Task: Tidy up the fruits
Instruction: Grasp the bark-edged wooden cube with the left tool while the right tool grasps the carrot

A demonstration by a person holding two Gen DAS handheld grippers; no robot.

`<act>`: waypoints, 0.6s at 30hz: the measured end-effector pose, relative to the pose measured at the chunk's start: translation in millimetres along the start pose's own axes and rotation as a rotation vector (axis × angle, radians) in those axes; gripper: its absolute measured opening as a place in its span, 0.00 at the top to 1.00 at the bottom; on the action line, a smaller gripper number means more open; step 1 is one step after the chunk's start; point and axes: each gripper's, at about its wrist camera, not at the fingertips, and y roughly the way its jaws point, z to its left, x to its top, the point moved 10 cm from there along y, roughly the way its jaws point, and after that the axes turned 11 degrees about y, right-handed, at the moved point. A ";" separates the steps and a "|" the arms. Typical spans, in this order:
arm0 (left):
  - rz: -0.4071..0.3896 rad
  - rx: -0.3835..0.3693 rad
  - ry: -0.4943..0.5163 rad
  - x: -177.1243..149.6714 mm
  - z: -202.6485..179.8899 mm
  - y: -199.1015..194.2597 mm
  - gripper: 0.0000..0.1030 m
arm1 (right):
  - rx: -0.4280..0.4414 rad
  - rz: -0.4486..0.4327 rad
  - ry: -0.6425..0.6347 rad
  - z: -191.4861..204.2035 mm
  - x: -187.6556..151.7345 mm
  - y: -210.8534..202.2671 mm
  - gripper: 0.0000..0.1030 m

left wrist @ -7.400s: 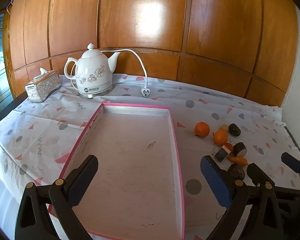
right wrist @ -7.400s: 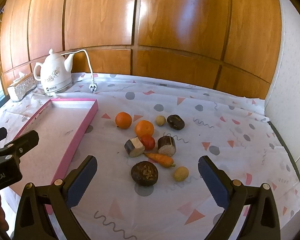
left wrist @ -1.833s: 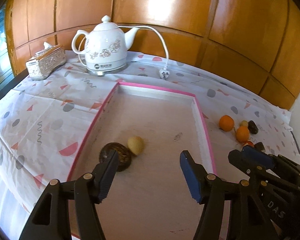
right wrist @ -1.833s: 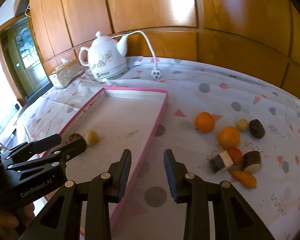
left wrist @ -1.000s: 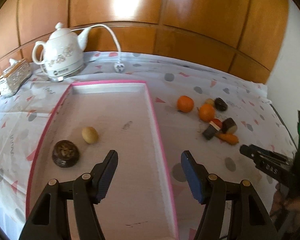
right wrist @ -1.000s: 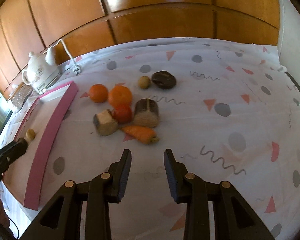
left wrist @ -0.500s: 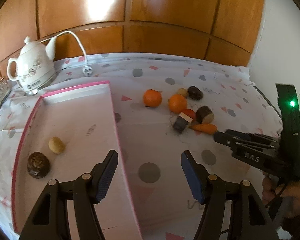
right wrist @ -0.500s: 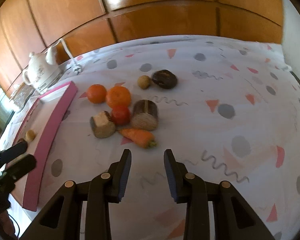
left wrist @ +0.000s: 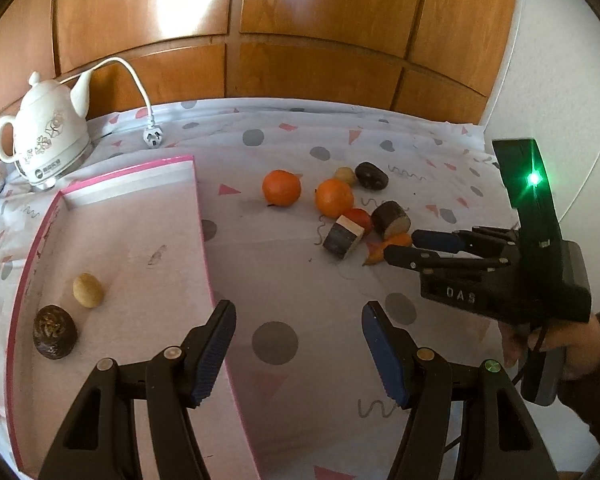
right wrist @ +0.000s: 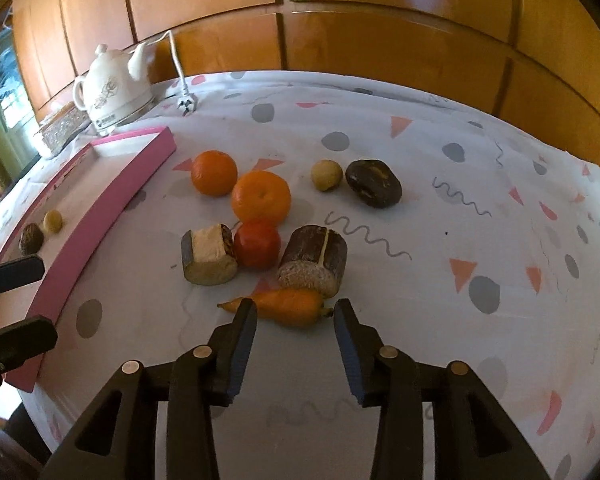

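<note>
My right gripper (right wrist: 295, 322) has just been opening its jaws, which now stand apart on either side of the carrot (right wrist: 288, 306) without pressing it; just beyond lie a cut brown cylinder (right wrist: 313, 261), a red tomato (right wrist: 257, 244), a wedge-cut piece (right wrist: 209, 254), two oranges (right wrist: 261, 197), a small pale fruit (right wrist: 326, 175) and a dark fruit (right wrist: 373, 183) on the patterned tablecloth (right wrist: 480, 240). My left gripper (left wrist: 298, 344) hangs spread and empty over the near right wall of the pink-edged tray (left wrist: 204, 236), where a dark round fruit (left wrist: 55, 332) and a pale oval fruit (left wrist: 88, 290) rest. A white kettle (left wrist: 46, 140) stands behind the tray.
</note>
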 end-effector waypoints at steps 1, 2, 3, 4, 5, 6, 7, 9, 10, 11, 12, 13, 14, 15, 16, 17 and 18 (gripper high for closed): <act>0.003 -0.003 0.000 -0.5 -0.8 1.0 0.36 | 0.013 0.005 0.021 -1.6 1.2 1.3 0.57; 0.005 -0.005 0.000 -0.7 -1.0 1.3 0.36 | 0.025 0.004 0.041 -3.3 2.8 2.2 0.51; 0.006 -0.008 0.000 -1.2 -1.3 1.4 0.36 | 0.032 0.002 0.059 -5.2 4.4 2.9 0.47; 0.006 -0.009 0.000 -1.6 -1.2 1.7 0.36 | 0.042 0.003 0.080 -7.0 6.0 4.5 0.42; 0.007 -0.008 -0.001 -1.9 -0.8 1.4 0.36 | 0.064 0.011 0.109 -8.8 7.2 6.9 0.42; 0.006 -0.007 -0.003 -2.0 0.1 1.1 0.36 | 0.081 0.020 0.120 -8.1 6.8 7.9 0.42; 0.006 -0.007 -0.007 -2.0 0.7 1.2 0.36 | 0.099 0.027 0.123 -6.2 6.5 7.9 0.42; 0.010 -0.009 -0.015 -2.8 1.9 2.3 0.35 | 0.171 0.057 0.117 3.9 3.4 5.7 0.42; 0.013 -0.011 -0.019 -3.6 2.1 2.9 0.35 | 0.197 0.072 0.114 8.0 1.4 4.4 0.42; 0.014 -0.012 -0.020 -3.9 2.4 3.3 0.35 | 0.230 0.096 0.095 15.2 -3.4 1.1 0.42; 0.014 -0.014 -0.020 -3.8 2.4 3.6 0.35 | 0.241 0.109 0.078 19.4 -7.3 -0.9 0.42; 0.013 -0.015 -0.020 -3.9 2.3 3.8 0.35 | 0.246 0.119 0.060 23.0 -11.9 -3.0 0.42; 0.013 -0.017 -0.020 -4.1 2.1 3.8 0.35 | 0.253 0.131 0.040 27.2 -17.8 -5.9 0.42; 0.013 -0.017 -0.021 -4.2 2.1 3.8 0.35 | 0.258 0.137 0.028 30.1 -22.1 -8.3 0.42; 0.013 -0.018 -0.020 -4.3 1.9 3.8 0.34 | 0.248 0.130 0.019 30.7 -23.6 -10.0 0.42; 0.014 -0.019 -0.020 -4.3 1.7 3.7 0.34 | 0.231 0.118 0.012 28.8 -23.5 -11.7 0.42; 0.014 -0.019 -0.020 -4.4 1.5 3.6 0.34 | 0.216 0.108 0.007 27.3 -22.0 -12.3 0.42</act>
